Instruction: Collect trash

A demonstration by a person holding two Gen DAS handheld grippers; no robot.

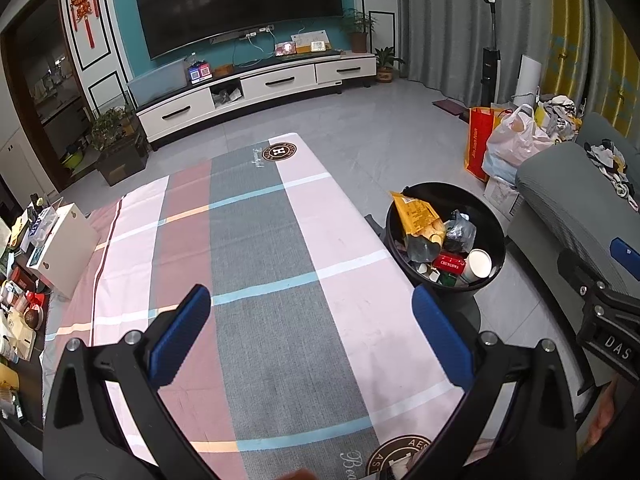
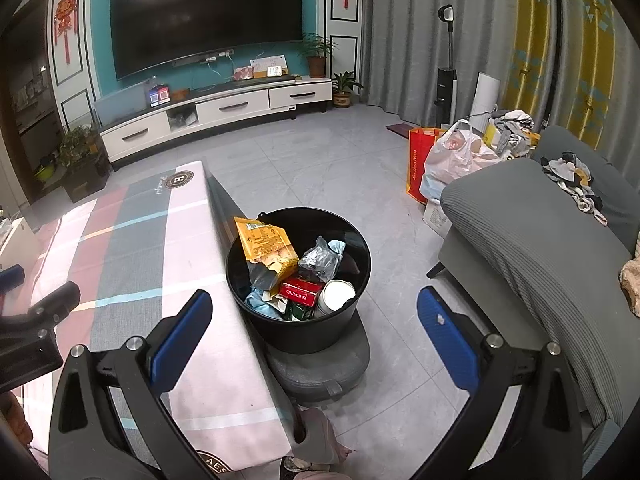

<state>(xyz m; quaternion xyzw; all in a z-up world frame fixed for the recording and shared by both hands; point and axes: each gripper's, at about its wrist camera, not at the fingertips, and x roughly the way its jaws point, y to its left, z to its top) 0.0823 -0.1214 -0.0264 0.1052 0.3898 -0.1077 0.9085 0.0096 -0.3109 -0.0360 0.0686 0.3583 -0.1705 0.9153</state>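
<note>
While both the left hand-held gripper (image 1: 312, 332) and right hand-held gripper (image 2: 316, 336) gape wide and empty, the trash sits in the black bin (image 2: 298, 276) beside the cloth-covered counter (image 1: 256, 248), whose visible top looks bare, suggesting collection is nearly finished.

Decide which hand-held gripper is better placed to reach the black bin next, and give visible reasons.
Right, probably. The right hand-held gripper is open with the black bin directly between its fingers; the left hand-held gripper, also open, faces the tablecloth.
</note>
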